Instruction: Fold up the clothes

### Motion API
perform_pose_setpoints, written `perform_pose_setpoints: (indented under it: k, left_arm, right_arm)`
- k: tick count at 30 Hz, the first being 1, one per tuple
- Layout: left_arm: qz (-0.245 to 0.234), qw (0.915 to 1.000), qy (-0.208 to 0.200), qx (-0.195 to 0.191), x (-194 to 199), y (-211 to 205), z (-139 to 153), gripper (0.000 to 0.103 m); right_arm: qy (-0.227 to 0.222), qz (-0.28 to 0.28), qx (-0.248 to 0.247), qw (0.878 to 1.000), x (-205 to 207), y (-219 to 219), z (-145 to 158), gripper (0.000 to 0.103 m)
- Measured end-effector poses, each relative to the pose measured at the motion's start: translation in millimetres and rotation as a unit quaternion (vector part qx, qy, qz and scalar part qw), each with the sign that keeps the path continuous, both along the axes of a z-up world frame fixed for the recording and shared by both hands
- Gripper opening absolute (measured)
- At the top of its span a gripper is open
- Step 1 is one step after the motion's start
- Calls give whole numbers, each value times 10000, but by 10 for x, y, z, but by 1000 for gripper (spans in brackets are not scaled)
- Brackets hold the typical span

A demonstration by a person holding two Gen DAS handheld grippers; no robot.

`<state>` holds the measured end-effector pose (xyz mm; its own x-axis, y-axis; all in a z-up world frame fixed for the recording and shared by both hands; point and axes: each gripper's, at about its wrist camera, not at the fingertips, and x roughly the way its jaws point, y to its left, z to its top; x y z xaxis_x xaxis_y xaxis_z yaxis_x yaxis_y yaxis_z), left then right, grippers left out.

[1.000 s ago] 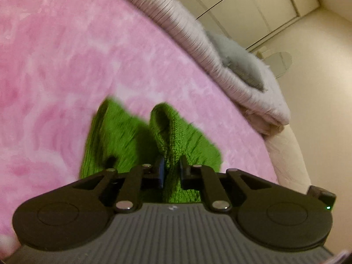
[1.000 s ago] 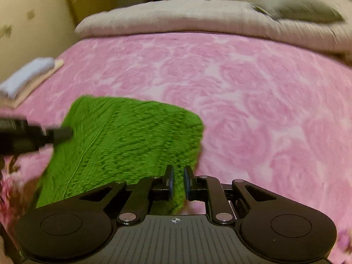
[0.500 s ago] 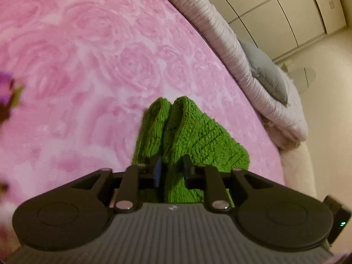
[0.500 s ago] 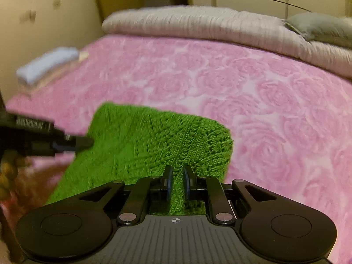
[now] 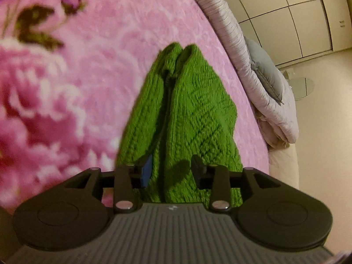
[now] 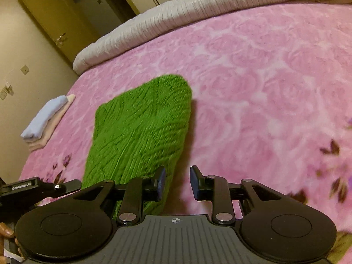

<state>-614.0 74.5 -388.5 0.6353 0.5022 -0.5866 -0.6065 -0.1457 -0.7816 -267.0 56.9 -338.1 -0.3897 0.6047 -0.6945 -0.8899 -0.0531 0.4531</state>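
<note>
On the bed, the pink rose-patterned blanket [image 6: 275,70] covers almost everything, with a rolled grey-white quilt [image 6: 176,15] along its far edge. The folded green knitted sweater [image 6: 140,129] lies on the blanket in front of both grippers. A small stack of folded clothes [image 6: 47,121] sits near the bed's left edge. The left hand-held gripper [image 5: 170,171] is opening, sweater between its jaws but no longer pressed. The right hand-held gripper [image 6: 177,181] is opening too, its left pad at the sweater's edge, gripping nothing.
</note>
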Motion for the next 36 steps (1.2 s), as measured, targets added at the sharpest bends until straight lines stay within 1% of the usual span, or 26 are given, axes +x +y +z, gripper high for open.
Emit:
perform_pose_setpoints:
  k: [1,2,3,4,7,10,12,13,15,17,18,20,22,26,30,31,32,34,36]
  left_arm:
    - [-55,9999,89,69,40,8,13,25]
    - [-146,9993,283,179,81,15,57,15]
    - [-215,9984,436,294,108,14,103,14]
    - [-234,9976,499,421,102,-2,156,9]
    - [-184,9956,513,760,16,-76,303,7]
    - [-42,9928,719,959,-118,-170,401,7]
    - [13,9916,893,932,-195,-194,367,8]
    - [25,9926,899,820,-219,-188,310,8]
    - [76,9960,718,529,-268,-176,196,10]
    - [120,9972,509,528,-303,-215,210,10]
    - [124,9970,510,563,-318,-232,235,10]
    - [102,9969,506,588,-348,-267,278,16]
    - [-27,9973,493,535,-316,-295,290,19]
    - [-281,9969,588,439,-173,-382,288,19]
    - [-391,9972,540,334,-60,-442,223,20]
    - [-412,9970,570,334,-21,-437,199,18]
    - [-435,9965,615,363,17,-435,188,3]
    - [-421,9948,701,601,43,-470,271,4]
    - [-305,9918,773,971,-41,-561,453,3]
  right_arm:
    - [-56,11,6,10000,-38,0,-1,28]
    - [-137,30,11,9999,-68,2,-11,28]
    - [-262,71,2,9996,-107,3,-13,28]
    - [-413,112,7,9991,-151,1,-7,28]
    - [-610,280,86,9977,-232,-47,33,28]
    - [-861,630,198,9941,-399,-89,74,28]
    - [-1169,966,216,9882,-559,-96,51,28]
    - [-1333,1073,222,9850,-630,-107,14,28]
    - [-1722,1195,279,9774,-744,-140,-54,28]
    - [-1960,1171,334,9730,-759,-176,-72,28]
    - [-1889,1112,308,9752,-716,-178,-65,28]
    - [-1726,955,233,9801,-611,-184,-50,28]
    - [-1575,748,175,9845,-507,-196,-19,28]
    - [-1392,469,287,9887,-390,-205,107,28]
    - [-1321,445,371,9895,-402,-232,185,28]
    - [-1281,462,379,9900,-416,-237,190,28]
    - [-1245,477,385,9903,-429,-243,194,28]
    - [-1264,480,405,9900,-451,-266,219,28]
    - [-1257,459,476,9899,-451,-290,261,28]
